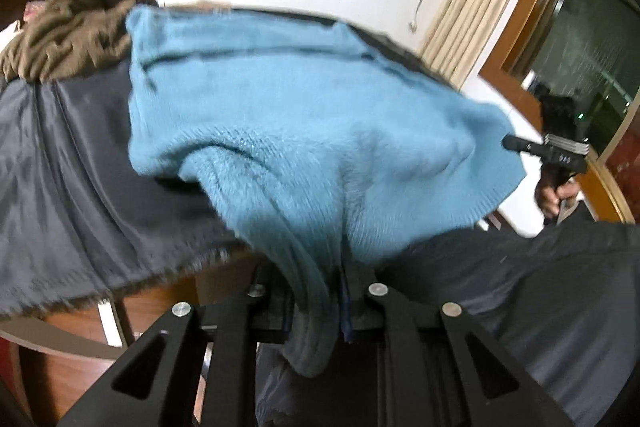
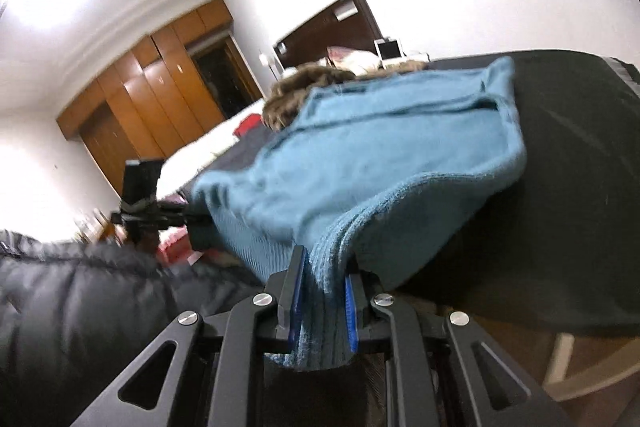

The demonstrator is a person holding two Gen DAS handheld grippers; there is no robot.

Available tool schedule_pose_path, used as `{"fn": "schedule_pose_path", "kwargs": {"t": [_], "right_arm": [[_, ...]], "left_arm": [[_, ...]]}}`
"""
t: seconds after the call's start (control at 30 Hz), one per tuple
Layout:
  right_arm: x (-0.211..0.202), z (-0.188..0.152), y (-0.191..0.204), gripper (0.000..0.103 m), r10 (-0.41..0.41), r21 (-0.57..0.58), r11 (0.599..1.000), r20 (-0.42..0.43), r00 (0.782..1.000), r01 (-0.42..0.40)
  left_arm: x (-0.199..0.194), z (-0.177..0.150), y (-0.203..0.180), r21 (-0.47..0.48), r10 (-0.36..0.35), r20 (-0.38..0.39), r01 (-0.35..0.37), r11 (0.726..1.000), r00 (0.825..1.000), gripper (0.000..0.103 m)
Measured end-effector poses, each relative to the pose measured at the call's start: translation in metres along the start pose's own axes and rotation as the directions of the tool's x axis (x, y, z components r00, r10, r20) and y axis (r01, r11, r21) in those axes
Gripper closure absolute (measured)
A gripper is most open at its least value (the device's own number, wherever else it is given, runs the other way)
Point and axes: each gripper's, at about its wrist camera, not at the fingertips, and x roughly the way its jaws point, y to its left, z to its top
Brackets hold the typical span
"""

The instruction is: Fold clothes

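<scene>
Both clamped | left gripper (image 1: 320, 303), right gripper (image 2: 322, 301) pinch ribbed blue knit sweater (image 1: 304, 115) hem

The sweater (image 1: 304, 115) lies on the dark coat (image 1: 72, 163) spread over the bench (image 1: 52, 339), its near edge hanging off toward both grippers. The fur-trimmed hood (image 1: 72, 27) sits behind it to the left. A wardrobe (image 2: 160, 95) stands along the far wall.

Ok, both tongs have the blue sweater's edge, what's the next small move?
Probably carry that edge forward over the sweater. The left tongs and right tongs each pinch the blue sweater at its near edge, the rest lying flat on the dark cloth.
</scene>
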Motion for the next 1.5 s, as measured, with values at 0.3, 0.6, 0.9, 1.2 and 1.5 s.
{"fn": "schedule_pose_path", "kwargs": {"t": [0.3, 0.6, 0.9, 1.2, 1.5], "right_arm": [[-0.009, 0.023, 0.004, 0.085, 0.066, 0.039, 0.997, 0.14, 0.988, -0.073], [-0.014, 0.064, -0.005, 0.085, 0.08, 0.059, 0.994, 0.235, 0.969, -0.096], [-0.01, 0.119, -0.016, 0.085, 0.039, 0.079, 0.995, 0.311, 0.949, -0.067], [0.017, 0.186, -0.059, 0.085, -0.142, 0.19, 0.978, 0.326, 0.935, 0.083], [0.063, 0.234, -0.096, 0.085, -0.323, 0.217, 0.939, 0.291, 0.901, 0.267]], "left_arm": [[-0.029, 0.023, 0.014, -0.033, -0.007, 0.138, 0.012, 0.999, 0.99, 0.084], [-0.06, 0.059, 0.032, -0.127, 0.017, 0.242, 0.014, 0.992, 0.97, 0.084], [-0.062, 0.114, 0.072, -0.249, 0.055, 0.275, 0.016, 0.968, 0.96, 0.084], [-0.037, 0.176, 0.1, -0.296, 0.092, 0.249, -0.014, 0.955, 0.964, 0.084], [0.01, 0.233, 0.135, -0.332, 0.123, 0.192, -0.054, 0.942, 0.974, 0.084]]}}
